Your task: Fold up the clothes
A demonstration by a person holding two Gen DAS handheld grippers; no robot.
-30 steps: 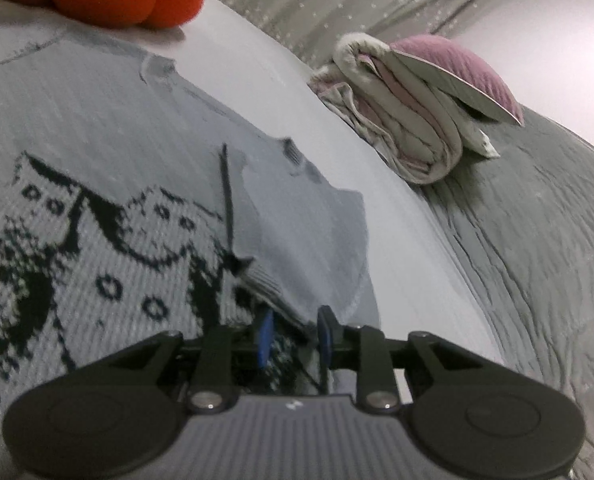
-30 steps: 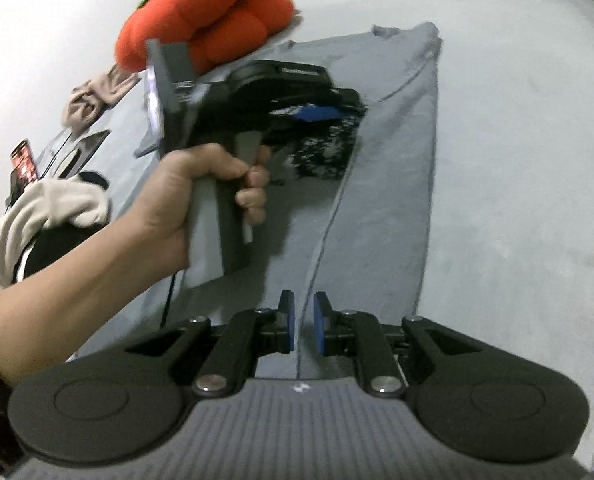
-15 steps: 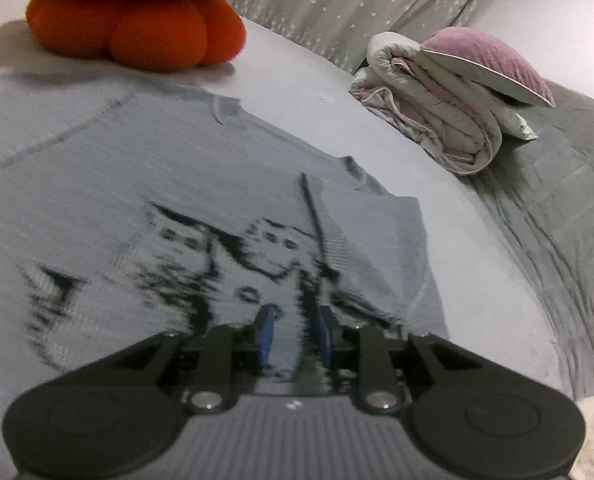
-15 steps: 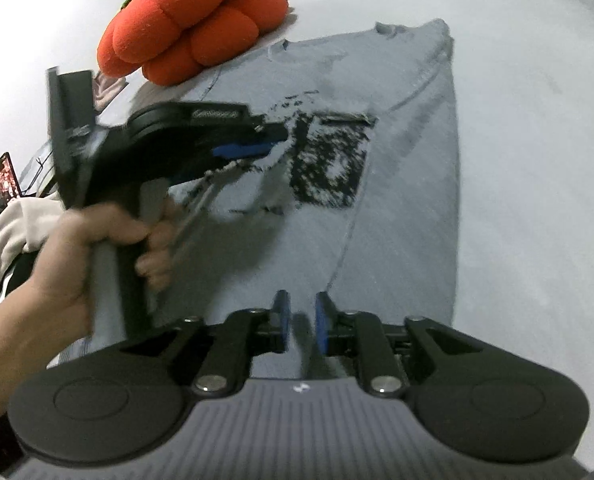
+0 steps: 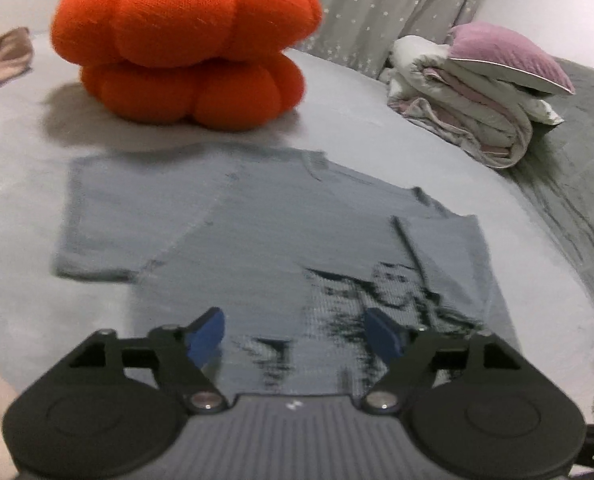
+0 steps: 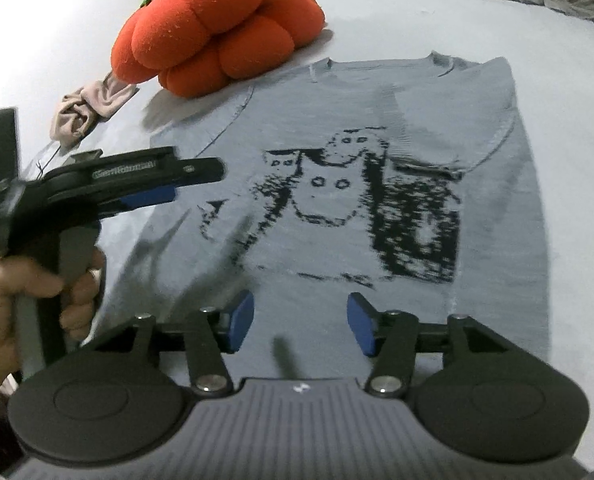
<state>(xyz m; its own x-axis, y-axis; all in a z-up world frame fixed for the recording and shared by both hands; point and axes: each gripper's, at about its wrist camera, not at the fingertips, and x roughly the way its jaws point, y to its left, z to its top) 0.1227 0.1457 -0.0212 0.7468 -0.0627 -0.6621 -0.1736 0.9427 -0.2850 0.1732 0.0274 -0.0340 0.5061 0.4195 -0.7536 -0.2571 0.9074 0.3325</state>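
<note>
A grey T-shirt (image 5: 281, 220) with a black cat print lies flat on the bed, its right side and sleeve (image 6: 449, 136) folded in over the print. My left gripper (image 5: 295, 336) hovers above the shirt's lower part. Its jaws are opening wide and nothing is between them. In the right wrist view the left gripper (image 6: 185, 184) shows side-on at the left, held in a person's hand (image 6: 21, 300). My right gripper (image 6: 301, 322) hangs over the shirt (image 6: 337, 120) near its hem, jaws opening, with only cloth below them.
An orange pumpkin plush (image 5: 185, 40) sits just beyond the collar. A folded quilt with a pink pillow (image 5: 477, 92) lies at the back right beside a grey blanket (image 5: 577, 208). A beige cloth (image 6: 93, 108) lies left of the plush (image 6: 217, 32).
Both grippers went from nearly shut to wide apart. The left one let go of the folded sleeve and drew back and up from the shirt. The right one also backed off, so more shirt shows.
</note>
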